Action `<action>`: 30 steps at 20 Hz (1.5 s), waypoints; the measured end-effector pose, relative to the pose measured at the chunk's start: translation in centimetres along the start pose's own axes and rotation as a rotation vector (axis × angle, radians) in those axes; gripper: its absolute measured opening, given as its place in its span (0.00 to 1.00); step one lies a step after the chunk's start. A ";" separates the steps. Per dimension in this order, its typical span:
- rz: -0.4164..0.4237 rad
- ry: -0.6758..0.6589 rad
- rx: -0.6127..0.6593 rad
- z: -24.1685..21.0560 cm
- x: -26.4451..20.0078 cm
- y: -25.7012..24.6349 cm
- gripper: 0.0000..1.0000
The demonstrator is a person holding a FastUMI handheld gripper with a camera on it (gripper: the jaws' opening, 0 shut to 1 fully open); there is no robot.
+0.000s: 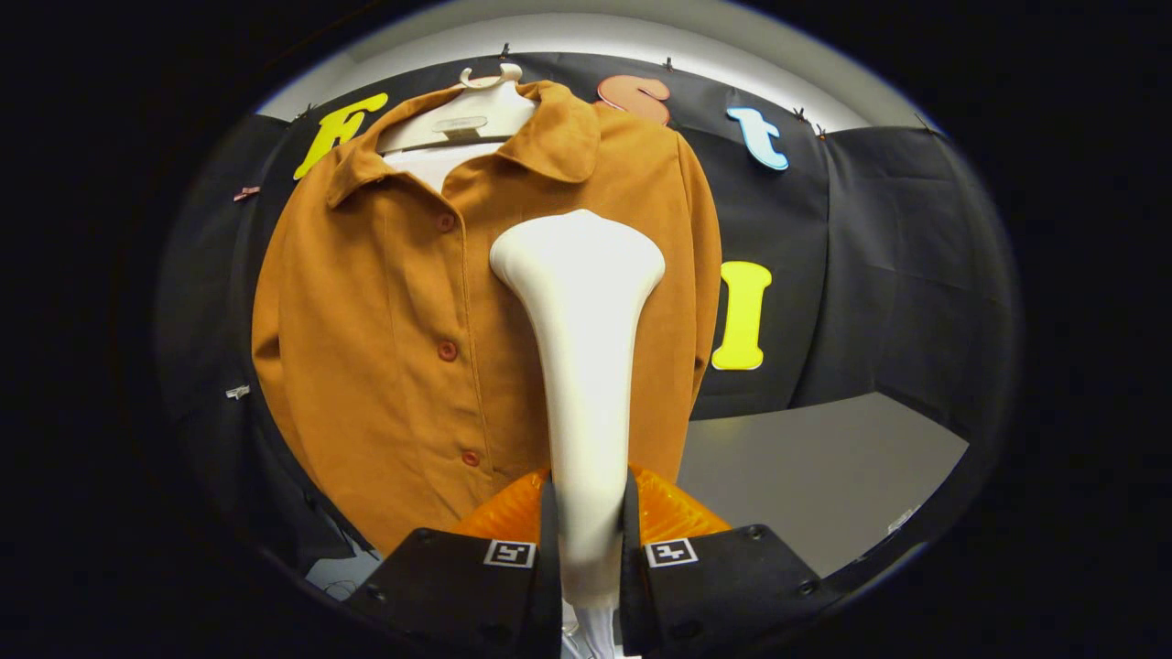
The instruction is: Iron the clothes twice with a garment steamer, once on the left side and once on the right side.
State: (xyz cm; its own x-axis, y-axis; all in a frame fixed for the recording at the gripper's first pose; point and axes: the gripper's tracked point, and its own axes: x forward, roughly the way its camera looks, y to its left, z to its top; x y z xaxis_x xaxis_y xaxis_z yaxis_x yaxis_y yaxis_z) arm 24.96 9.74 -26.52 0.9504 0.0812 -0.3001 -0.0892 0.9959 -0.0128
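Here your garment steamer [580, 366] stood upright between the fingers [589, 535], which clamped its handle from both sides. Its wide head sat up against the buttoned orange-brown shirt [385, 348], just beside the button row. The shirt hung from a pale hanger [476, 114], with a grey table [815, 476] beside it.

A plain grey desk [824, 476] sits low against the black cloth wall [897, 265]; small metal clips [237, 392] pin the cloth.

Even overhead light, sharp centre, fisheye bending at the dim edges
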 end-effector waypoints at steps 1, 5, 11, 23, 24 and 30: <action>-0.003 0.021 0.002 -1.1 0.1 0.0 0.29; -0.015 0.106 0.007 -5.4 0.3 -0.1 0.29; -0.034 0.235 0.015 -11.8 0.2 0.0 0.29; -0.056 0.482 0.023 -20.9 -2.4 -0.4 0.29; -0.057 0.495 0.021 -21.1 -2.8 -0.6 0.29; -0.044 0.499 0.019 -21.6 -4.3 -0.9 0.29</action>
State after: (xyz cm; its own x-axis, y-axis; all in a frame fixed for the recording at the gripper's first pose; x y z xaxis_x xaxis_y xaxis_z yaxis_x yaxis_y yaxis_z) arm 14.58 7.68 -45.79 0.6944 0.0155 -0.7194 -0.0424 0.9989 -0.0194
